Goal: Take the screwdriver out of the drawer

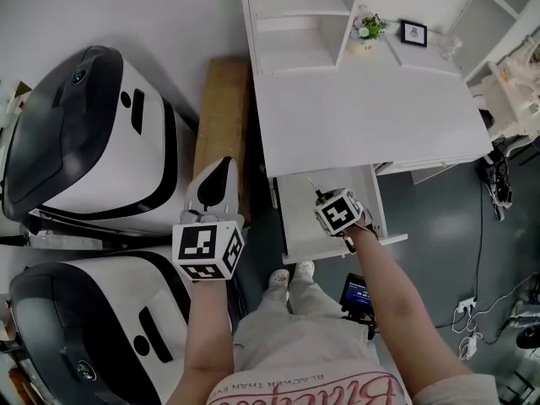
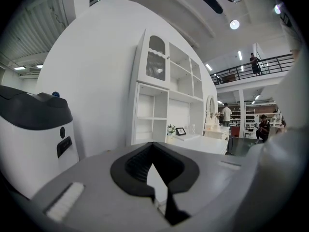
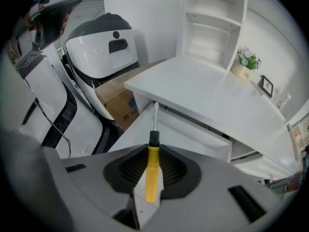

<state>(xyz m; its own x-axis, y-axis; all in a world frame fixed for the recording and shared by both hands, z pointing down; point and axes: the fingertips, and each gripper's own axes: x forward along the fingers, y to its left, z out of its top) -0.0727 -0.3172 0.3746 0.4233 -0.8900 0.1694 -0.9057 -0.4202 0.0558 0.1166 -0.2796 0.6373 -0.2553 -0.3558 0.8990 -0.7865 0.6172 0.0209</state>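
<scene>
Head view, far left: two white machines (image 1: 93, 142) with black lids, one above the other in frame.
Brown box (image 1: 224, 108): long and narrow, between the upper machine and the desk.
Left gripper (image 1: 221, 174): raised in front of the brown box, beside the upper machine, well apart from the drawer. In the left gripper view its black pads appear to meet at the tips, though that area is dim. Nothing sits between them.
Desk (image 1: 371, 116): white, with shelves at the back. A small flower pot (image 1: 368, 30) and a framed picture (image 1: 413, 33) stand near the rear edge.
Drawer (image 1: 292, 226): white, pulled open beneath the desk's front edge.
Right gripper (image 1: 329, 205): over the open drawer, pointing steeply down. Jaws a narrow way apart and clamped on the screwdriver's handle, one pad on each side.
Screwdriver (image 3: 151, 178): yellow handle gripped between the right gripper's pads. Its black collar and metal shaft project past the tips toward the desk's front edge. It hangs over the open drawer.
Person: forearms reach up from the bottom of frame to both grippers. Shoes (image 1: 280, 278) rest on the grey floor just below the drawer.
</scene>
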